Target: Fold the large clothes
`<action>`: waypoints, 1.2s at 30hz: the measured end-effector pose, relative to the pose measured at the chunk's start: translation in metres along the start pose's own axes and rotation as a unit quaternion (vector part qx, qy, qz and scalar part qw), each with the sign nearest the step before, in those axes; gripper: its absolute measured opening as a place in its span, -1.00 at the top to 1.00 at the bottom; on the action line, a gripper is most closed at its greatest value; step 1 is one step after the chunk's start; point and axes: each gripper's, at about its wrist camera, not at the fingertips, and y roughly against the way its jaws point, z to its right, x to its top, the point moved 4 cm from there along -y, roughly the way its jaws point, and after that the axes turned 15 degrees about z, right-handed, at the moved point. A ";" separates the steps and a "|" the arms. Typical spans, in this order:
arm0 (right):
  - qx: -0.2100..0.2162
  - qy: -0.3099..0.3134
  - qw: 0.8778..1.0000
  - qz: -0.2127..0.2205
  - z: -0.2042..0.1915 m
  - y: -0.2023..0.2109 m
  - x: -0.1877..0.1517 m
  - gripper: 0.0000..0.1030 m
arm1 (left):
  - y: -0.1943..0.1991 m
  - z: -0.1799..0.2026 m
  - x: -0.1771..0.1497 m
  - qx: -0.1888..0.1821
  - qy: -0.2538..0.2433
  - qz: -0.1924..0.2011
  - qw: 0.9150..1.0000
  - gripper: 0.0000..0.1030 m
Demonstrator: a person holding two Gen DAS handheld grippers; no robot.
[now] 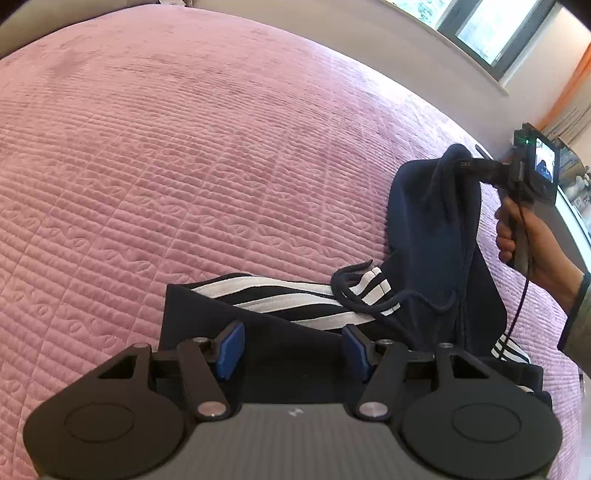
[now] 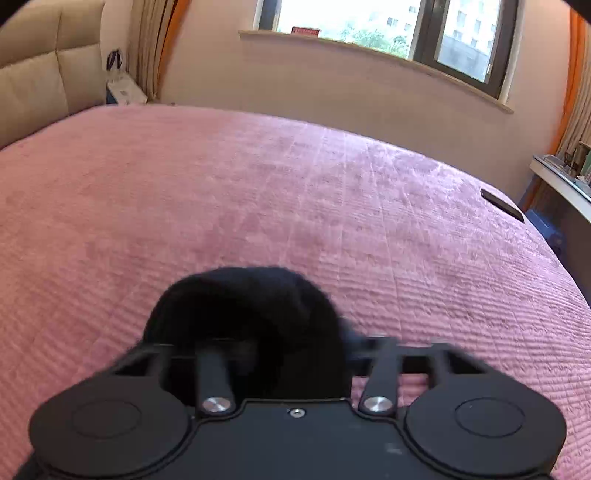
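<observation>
a pair of navy track pants (image 1: 436,229) with white side stripes lies bunched near the right edge of a pink quilted bedspread (image 1: 184,166), one part lifted off the bed. the right gripper (image 1: 476,166), seen from the left wrist camera, is clamped on a fold of the dark fabric and holds it raised; its fingertips are buried in the cloth and cannot be made out singly. the person's right hand (image 1: 524,240) grips the handle, with a thin black cable (image 1: 517,314) trailing down past the wrist. a loose navy drawstring (image 1: 373,295) loops across the striped part. the left gripper (image 1: 291,349) hovers over the flat lower part of the pants, its blue-padded fingers (image 1: 231,349) spread wide with nothing between them.

from the right wrist camera, a blurred mound of dark fabric (image 2: 243,325) fills the space ahead of the gripper and hides the fingertips. a flat dark object (image 2: 502,205), too small to identify, lies at the far right edge of the bed. beyond it are a window (image 2: 388,33), a beige padded headboard (image 2: 44,74) and orange curtains (image 2: 576,74), partly cut off by the frame.
</observation>
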 end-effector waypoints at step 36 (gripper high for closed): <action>0.217 -0.019 0.960 -0.178 -0.049 0.517 -0.154 -0.45 | 0.144 0.080 -0.073 -0.160 -0.019 -0.062 0.985 -0.44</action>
